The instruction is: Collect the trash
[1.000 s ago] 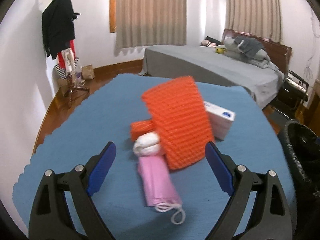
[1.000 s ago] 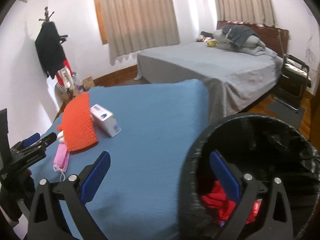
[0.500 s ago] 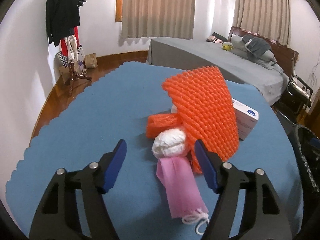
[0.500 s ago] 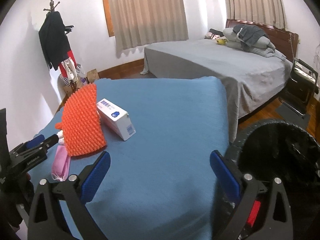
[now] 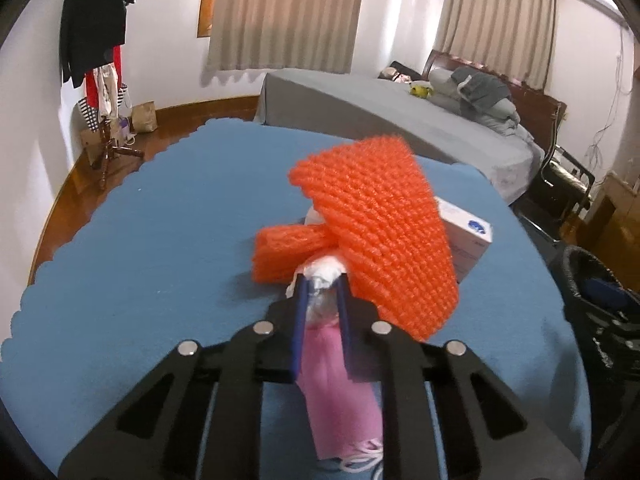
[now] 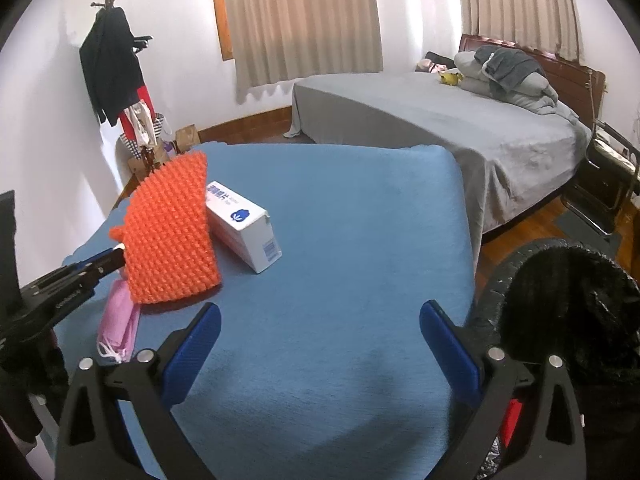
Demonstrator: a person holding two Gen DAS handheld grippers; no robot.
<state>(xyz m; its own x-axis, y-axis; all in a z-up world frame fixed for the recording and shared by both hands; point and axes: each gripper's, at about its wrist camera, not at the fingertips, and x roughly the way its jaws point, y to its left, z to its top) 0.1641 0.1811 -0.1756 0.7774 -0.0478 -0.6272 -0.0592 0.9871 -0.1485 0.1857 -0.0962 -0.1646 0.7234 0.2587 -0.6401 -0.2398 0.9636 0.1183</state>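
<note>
My left gripper [image 5: 322, 280] is shut on a crumpled white wad [image 5: 322, 270] on the blue table [image 5: 140, 248]. A pink face mask [image 5: 340, 384] lies under the gripper. An orange foam net [image 5: 380, 232] stands just behind the wad, with a white box [image 5: 466, 240] behind it. In the right wrist view the net [image 6: 170, 236], box [image 6: 244, 224] and mask [image 6: 118, 324] sit at the left, with the left gripper [image 6: 114, 258] reaching in. My right gripper [image 6: 320, 344] is open and empty over the table near the black bin [image 6: 560, 320].
The black-lined bin [image 5: 600, 320] stands off the table's right edge with red trash inside. A grey bed [image 6: 440, 120] lies beyond the table. A coat rack [image 5: 100, 60] stands at the far left by the wall.
My left gripper moved forward and shut on the white wad. My right gripper swung left, away from the bin and over the table.
</note>
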